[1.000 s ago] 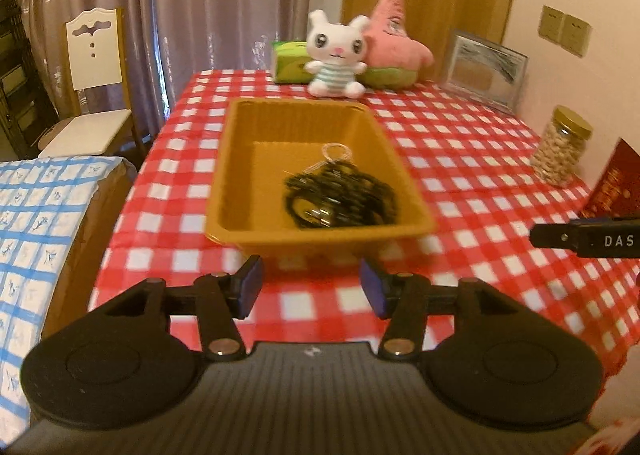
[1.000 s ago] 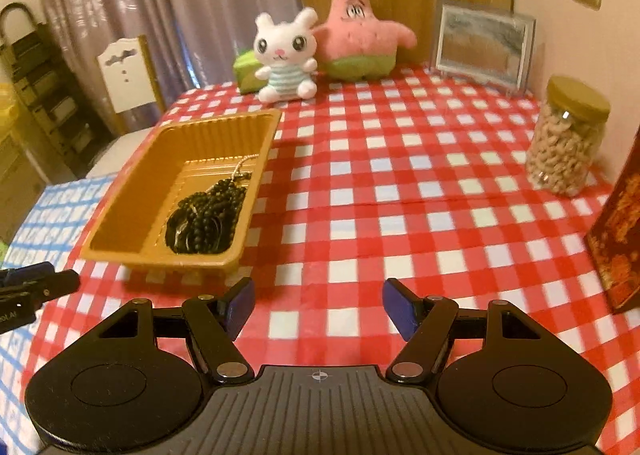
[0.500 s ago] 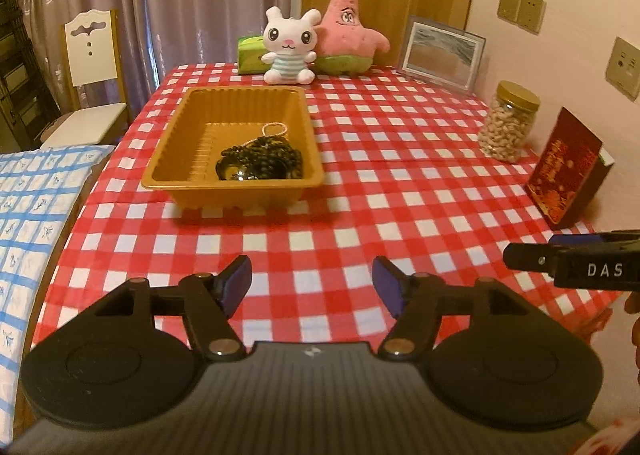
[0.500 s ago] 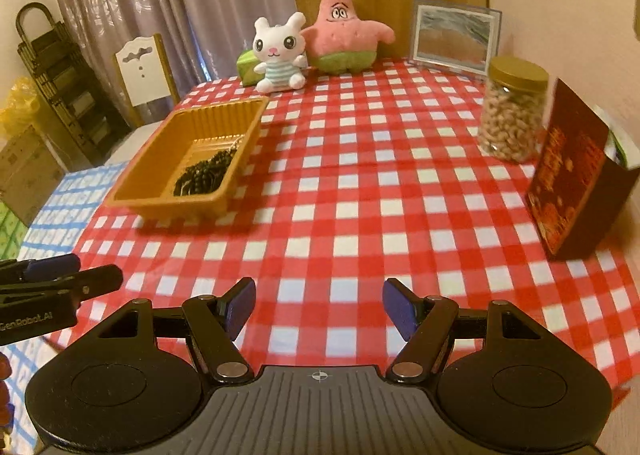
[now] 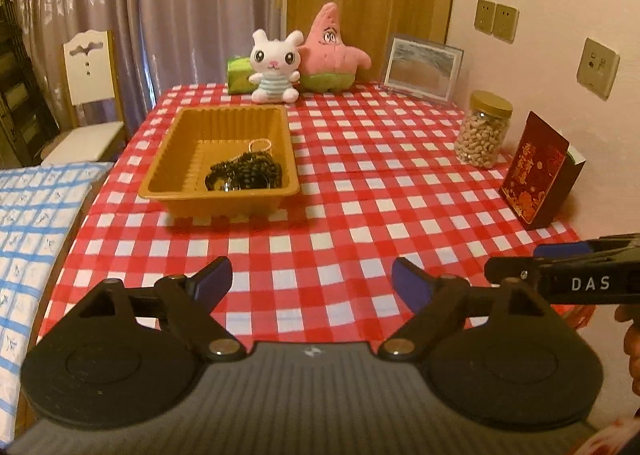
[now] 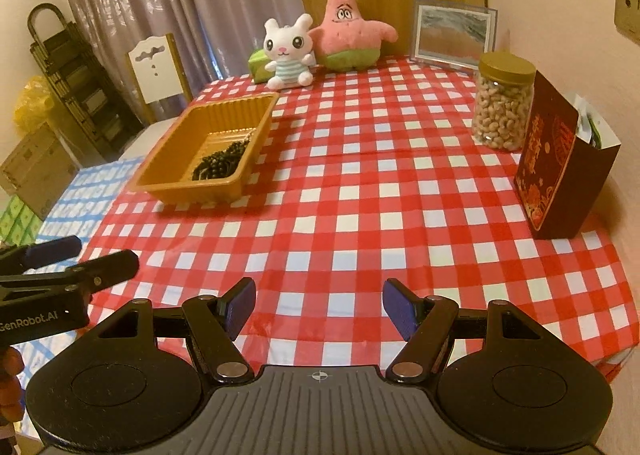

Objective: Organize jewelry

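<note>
An orange plastic tray (image 5: 168, 171) (image 6: 160, 163) sits on the left part of the red checked table. In it lie black bead strands (image 5: 244, 175) (image 6: 220, 161) and a small pale ring bracelet (image 5: 260, 144). My left gripper (image 5: 312, 281) is open and empty, low over the table's front edge, well short of the tray. My right gripper (image 6: 319, 303) is open and empty at the front edge, to the right of the tray. Each gripper shows at the edge of the other's view: the right one (image 5: 560, 275) and the left one (image 6: 68, 267).
A white bunny plush (image 5: 276, 65), a pink star plush (image 5: 332, 51) and a green box stand at the back. A picture frame (image 5: 422, 69), a nut jar (image 5: 482, 129) and a dark red bag (image 5: 536, 171) line the right side. A chair (image 5: 88, 95) stands left.
Both grippers have drawn back from the tray toward the table's front edge and risen, so the tray now looks smaller and farther. Both stayed open and empty.
</note>
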Action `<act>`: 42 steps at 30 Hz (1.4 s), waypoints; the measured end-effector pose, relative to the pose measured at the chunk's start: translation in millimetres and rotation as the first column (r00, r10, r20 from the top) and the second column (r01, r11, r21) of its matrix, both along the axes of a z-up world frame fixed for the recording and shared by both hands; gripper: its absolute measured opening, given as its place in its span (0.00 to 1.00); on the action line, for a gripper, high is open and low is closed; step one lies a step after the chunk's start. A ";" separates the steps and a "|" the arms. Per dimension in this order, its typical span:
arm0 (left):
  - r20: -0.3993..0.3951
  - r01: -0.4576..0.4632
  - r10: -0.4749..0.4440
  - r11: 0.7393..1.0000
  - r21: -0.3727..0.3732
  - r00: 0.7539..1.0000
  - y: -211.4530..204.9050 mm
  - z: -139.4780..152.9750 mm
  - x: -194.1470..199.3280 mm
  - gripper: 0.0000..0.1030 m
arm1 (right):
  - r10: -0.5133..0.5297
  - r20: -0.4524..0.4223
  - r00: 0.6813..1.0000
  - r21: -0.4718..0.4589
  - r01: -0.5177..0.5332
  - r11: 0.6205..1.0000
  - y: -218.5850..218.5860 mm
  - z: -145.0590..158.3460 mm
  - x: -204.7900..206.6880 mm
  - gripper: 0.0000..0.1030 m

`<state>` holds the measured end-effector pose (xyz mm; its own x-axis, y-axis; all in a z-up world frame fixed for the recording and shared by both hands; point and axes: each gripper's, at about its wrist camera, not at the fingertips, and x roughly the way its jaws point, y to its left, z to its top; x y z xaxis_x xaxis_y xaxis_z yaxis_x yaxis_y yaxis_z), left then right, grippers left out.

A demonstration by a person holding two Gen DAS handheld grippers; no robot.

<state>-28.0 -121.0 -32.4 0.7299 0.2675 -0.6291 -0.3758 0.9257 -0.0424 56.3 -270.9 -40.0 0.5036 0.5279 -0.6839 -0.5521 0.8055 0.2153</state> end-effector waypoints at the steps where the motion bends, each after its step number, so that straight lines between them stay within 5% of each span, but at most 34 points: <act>1: -0.006 -0.003 0.003 1.000 0.001 1.000 -0.2 0.5 0.1 0.83 | 0.002 0.004 1.000 0.001 -0.002 1.000 0.5 1.6 -1.1 0.68; 42: -0.031 0.011 -0.012 1.000 -0.017 0.999 -5.2 1.6 2.4 0.83 | 0.016 0.018 1.000 0.005 -0.016 1.000 -1.7 4.5 -6.4 0.68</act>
